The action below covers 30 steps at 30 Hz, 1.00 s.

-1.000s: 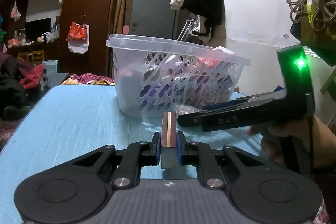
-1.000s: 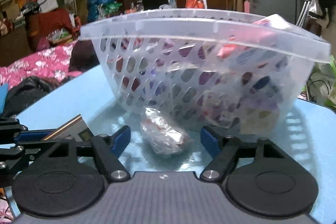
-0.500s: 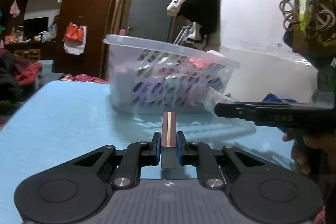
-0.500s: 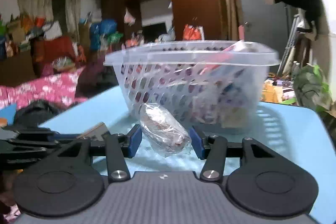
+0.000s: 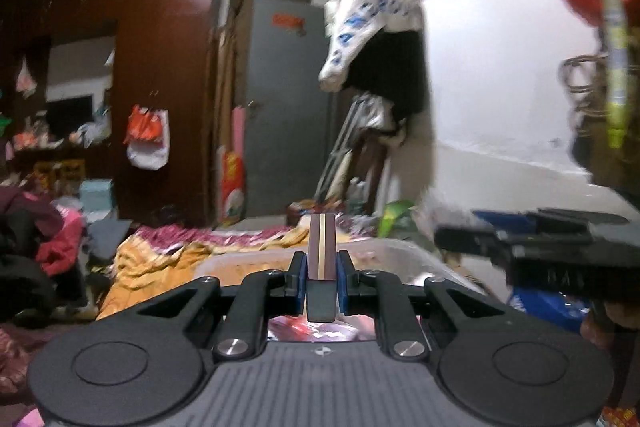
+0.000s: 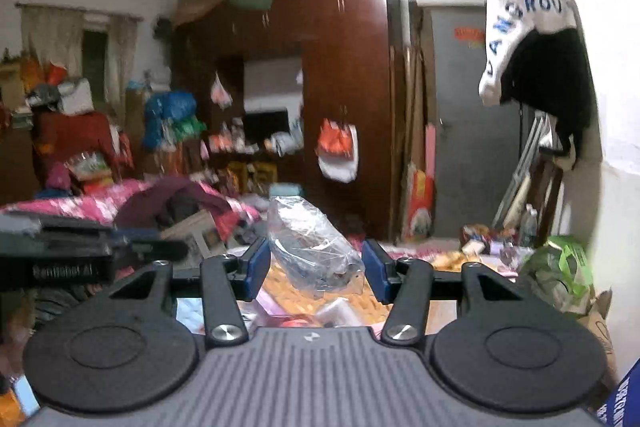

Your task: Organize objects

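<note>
My left gripper (image 5: 321,277) is shut on a thin flat maroon card with a gold stripe (image 5: 321,247), held edge-on and raised above the clear plastic basket (image 5: 248,261), whose rim shows just under the fingers. My right gripper (image 6: 316,265) is shut on a clear plastic-wrapped packet (image 6: 310,247), also raised, with packets in the basket (image 6: 320,311) visible below it. The right gripper appears at the right of the left wrist view (image 5: 532,247); the left gripper appears at the left of the right wrist view (image 6: 80,251).
A brown wardrobe (image 6: 344,99) and a grey door (image 5: 284,107) stand behind. Clothes hang on the white wall (image 5: 376,39) at the right. A cluttered bed with pink and orange bedding (image 5: 168,251) lies beyond the basket.
Both grippers have risen from table level to above the basket, each still holding its item. The right gripper closed on the packet and lifted it off the blue table.
</note>
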{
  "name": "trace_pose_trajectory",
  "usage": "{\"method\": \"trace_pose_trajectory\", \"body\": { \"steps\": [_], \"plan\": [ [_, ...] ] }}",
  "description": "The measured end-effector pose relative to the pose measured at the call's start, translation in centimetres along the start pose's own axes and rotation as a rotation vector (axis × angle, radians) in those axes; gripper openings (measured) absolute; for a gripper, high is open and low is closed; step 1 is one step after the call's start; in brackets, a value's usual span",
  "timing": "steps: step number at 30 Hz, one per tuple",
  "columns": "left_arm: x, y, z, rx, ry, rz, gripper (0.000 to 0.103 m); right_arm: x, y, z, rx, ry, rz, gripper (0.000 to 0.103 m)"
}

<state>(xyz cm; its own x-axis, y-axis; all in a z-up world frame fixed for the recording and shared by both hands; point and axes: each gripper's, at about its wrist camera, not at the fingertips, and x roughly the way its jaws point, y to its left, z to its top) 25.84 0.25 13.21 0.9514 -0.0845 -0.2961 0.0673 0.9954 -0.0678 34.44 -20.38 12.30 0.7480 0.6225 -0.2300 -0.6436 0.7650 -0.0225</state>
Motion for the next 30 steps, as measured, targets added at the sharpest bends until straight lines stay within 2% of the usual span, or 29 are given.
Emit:
{"method": "trace_pose_trajectory", "body": {
  "steps": [3, 4, 5, 6, 7, 9, 11, 12, 15, 20, 25, 30],
  "plan": [
    [3.1, 0.7, -0.5, -0.023, 0.061, 0.015, 0.021, 2.9, -0.8, -0.9, 0.015, 0.072, -0.001, 0.056],
    [4.2, 0.9, -0.9, -0.016, 0.083, 0.009, 0.034, 3.6, -1.0, -1.4, 0.018, 0.092, 0.002, 0.057],
    [5.4, 1.0, -1.4, -0.014, 0.109, 0.012, 0.042, 4.2, -1.3, -2.0, 0.023, 0.11, 0.004, 0.066],
    [5.9, 1.3, -1.9, -0.019, 0.114, 0.021, 0.058, 4.3, -1.5, -2.6, 0.03, 0.107, -0.008, 0.081],
    [6.0, 1.5, -2.3, -0.016, 0.113, 0.025, 0.069, 4.0, -1.5, -3.0, 0.03, 0.09, -0.033, 0.086],
    [5.5, 1.5, -3.1, -0.006, 0.085, 0.02, 0.077, 3.1, -1.7, -3.6, 0.025, 0.067, -0.063, 0.089],
    [4.4, 1.5, -3.5, 0.0, 0.055, 0.008, 0.086, 2.0, -1.7, -3.9, 0.029, 0.06, -0.048, 0.091],
    [4.0, 1.2, -3.7, 0.001, 0.044, 0.004, 0.089, 1.4, -1.7, -4.0, 0.029, 0.052, -0.049, 0.095],
    [3.4, 0.2, -3.7, 0.029, 0.037, 0.011, 0.089, 0.4, -1.6, -3.8, 0.017, 0.028, -0.063, 0.103],
    [2.8, -1.2, -4.0, 0.081, 0.054, 0.024, 0.093, 0.0, -1.3, -3.5, -0.005, 0.03, -0.068, 0.103],
    [2.4, -1.0, -4.3, 0.062, 0.072, 0.034, 0.095, -0.2, -0.8, -3.8, -0.007, 0.07, -0.078, 0.103],
    [1.5, -0.7, -4.3, 0.035, 0.07, 0.055, 0.095, -1.1, -0.5, -4.4, 0.033, 0.059, -0.166, 0.103]
  ]
}}
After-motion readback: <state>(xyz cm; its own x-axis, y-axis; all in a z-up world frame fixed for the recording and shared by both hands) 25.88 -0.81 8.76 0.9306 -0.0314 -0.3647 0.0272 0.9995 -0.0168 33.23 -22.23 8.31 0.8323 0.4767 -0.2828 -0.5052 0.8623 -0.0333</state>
